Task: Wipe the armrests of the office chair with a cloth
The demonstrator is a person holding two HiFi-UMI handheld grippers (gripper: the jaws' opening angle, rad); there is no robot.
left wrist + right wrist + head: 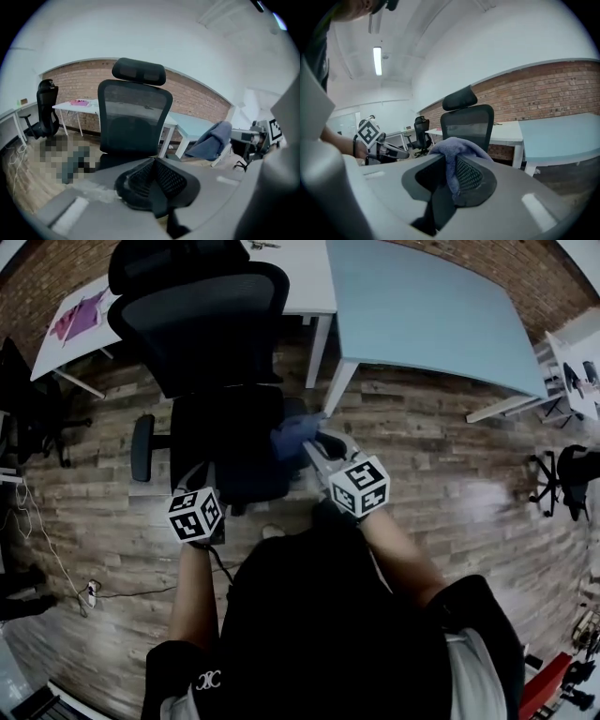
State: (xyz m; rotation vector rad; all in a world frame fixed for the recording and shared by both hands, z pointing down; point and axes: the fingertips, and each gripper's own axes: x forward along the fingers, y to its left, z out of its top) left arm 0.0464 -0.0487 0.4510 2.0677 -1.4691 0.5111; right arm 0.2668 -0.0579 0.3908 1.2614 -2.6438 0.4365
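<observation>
One cloth (458, 149) hung pinched in right claw (451, 182), held toward office chair (225, 329), likely for wiping; left claw (154, 183) sat pressed together, empty.

Both forearms reach forward. The left gripper (201, 474) has its fingers together, empty; the right gripper (317, 444) pinches the cloth (291, 435).

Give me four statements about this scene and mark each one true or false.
1. The right gripper is shut on a blue cloth. True.
2. The left gripper grips a cloth as well. False: its jaws are together with nothing between them.
3. The office chair has a headrest. True.
4. The floor is carpeted. False: it is wood planks.
</observation>
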